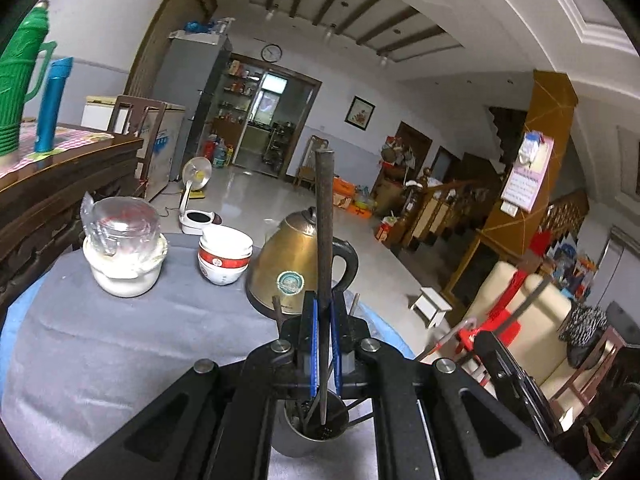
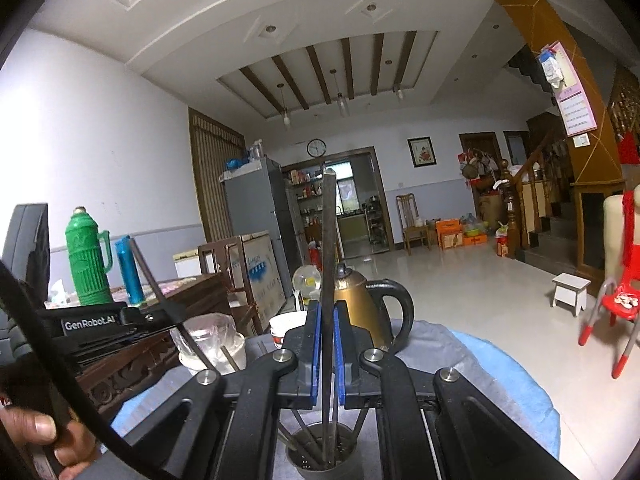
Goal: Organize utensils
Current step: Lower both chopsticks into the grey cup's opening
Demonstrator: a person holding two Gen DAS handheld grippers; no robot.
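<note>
My left gripper [image 1: 324,312] is shut on a dark chopstick [image 1: 323,216] that stands upright, its lower end down in a metal utensil cup [image 1: 316,432] with other sticks in it. My right gripper [image 2: 328,320] is shut on another dark chopstick [image 2: 329,240], also upright, its lower end in the same metal cup [image 2: 320,456]. The left gripper's body [image 2: 96,326] shows at the left of the right wrist view, with its chopstick [image 2: 160,292] slanting.
On the grey cloth table [image 1: 100,340] stand a brass kettle [image 1: 296,256], stacked bowls [image 1: 224,256] and a glass jar on a white bowl [image 1: 124,248]. A wooden sideboard [image 1: 60,176] carries a green thermos [image 1: 20,72] and a blue bottle [image 1: 52,104].
</note>
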